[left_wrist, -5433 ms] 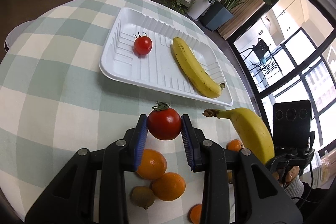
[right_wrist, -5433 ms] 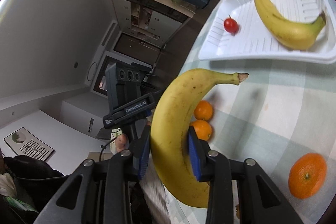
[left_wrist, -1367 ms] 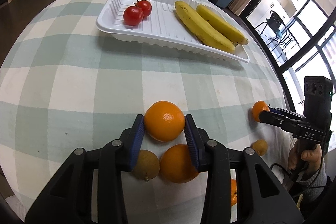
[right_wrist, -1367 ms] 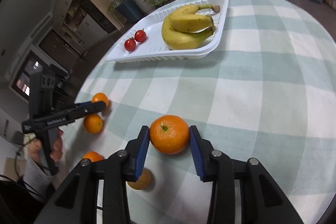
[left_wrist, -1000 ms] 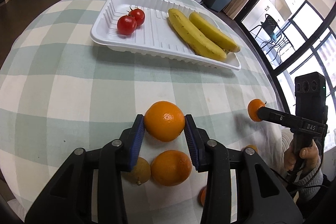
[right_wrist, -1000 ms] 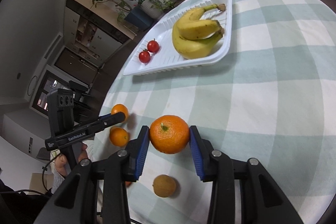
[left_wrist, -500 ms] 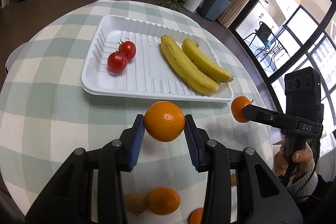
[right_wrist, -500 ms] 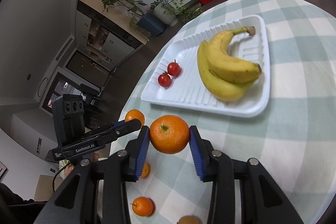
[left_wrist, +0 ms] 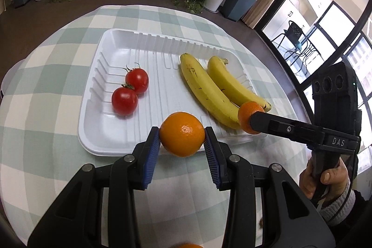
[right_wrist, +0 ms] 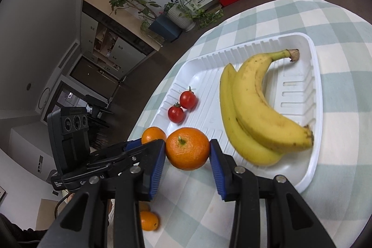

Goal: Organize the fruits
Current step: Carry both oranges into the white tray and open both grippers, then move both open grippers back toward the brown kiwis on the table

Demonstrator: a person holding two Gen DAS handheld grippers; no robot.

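My left gripper is shut on an orange and holds it over the near edge of the white tray. My right gripper is shut on a second orange above the tray's near rim; this orange also shows in the left wrist view, just beside the bananas. Two tomatoes lie at the tray's left and two bananas at its right. The left gripper's orange shows beside mine in the right wrist view.
The tray sits on a round table with a green-checked cloth. A loose orange lies on the cloth near the table edge. The middle strip of the tray between tomatoes and bananas is bare.
Both grippers have lifted their oranges off the cloth and carried them forward to the tray's near edge. The two grippers have come closer together.
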